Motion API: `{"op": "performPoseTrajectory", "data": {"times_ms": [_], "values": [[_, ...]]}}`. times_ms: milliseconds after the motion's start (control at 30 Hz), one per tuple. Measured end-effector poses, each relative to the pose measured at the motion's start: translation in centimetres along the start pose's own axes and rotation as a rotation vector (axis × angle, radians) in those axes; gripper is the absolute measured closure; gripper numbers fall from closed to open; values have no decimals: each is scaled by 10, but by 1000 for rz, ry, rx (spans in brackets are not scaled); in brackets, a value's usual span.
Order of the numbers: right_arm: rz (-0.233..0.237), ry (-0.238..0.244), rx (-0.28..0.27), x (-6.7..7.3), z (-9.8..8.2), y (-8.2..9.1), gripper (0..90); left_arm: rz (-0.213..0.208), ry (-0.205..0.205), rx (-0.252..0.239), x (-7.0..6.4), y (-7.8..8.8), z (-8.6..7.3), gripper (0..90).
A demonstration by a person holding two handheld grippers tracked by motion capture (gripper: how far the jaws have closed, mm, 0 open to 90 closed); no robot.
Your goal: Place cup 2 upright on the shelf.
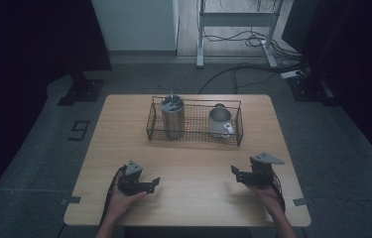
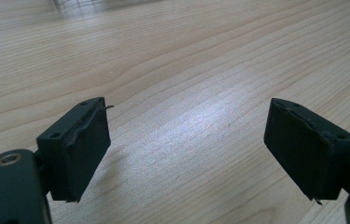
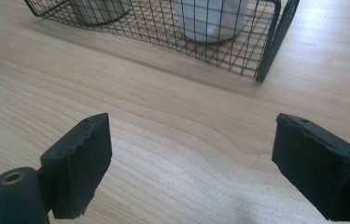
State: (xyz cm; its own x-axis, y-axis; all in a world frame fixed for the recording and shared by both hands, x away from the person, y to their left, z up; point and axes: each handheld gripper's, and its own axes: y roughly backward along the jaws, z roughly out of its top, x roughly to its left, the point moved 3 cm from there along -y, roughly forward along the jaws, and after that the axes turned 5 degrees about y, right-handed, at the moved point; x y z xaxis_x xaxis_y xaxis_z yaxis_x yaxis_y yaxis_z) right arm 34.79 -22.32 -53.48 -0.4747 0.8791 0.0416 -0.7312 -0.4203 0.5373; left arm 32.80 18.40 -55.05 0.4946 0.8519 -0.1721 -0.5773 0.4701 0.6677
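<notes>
On the wooden table point(image 1: 193, 163), my left gripper point(image 1: 153, 184) sits low near the front left, held in a hand. In the left gripper view its jaws stand wide apart over bare wood, so the left gripper point(image 2: 186, 140) is open and holds nothing. My right gripper point(image 1: 235, 173) rests near the front right, pointing inward. In the right gripper view the right gripper point(image 3: 191, 158) is open too, with only tabletop between its pads. A black wire basket point(image 1: 193, 140) stands at the back middle, holding a tall steel tumbler point(image 1: 172, 119) and a short metal cup point(image 1: 219, 122).
In the right gripper view the basket's corner point(image 3: 266, 51) lies ahead, with the cup point(image 3: 210, 18) and the tumbler point(image 3: 98, 9) behind its mesh. Bare wood separates both grippers from the basket. Cables and a desk frame point(image 1: 233, 29) lie on the floor beyond the table.
</notes>
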Motion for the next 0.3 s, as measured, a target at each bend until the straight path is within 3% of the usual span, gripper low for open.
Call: {"op": "performPoseTrajectory", "data": {"times_ms": [300], "values": [[-31, 23, 38, -2, -4, -9, 118, 4, -1, 7, 1, -1, -2, 146]]}}
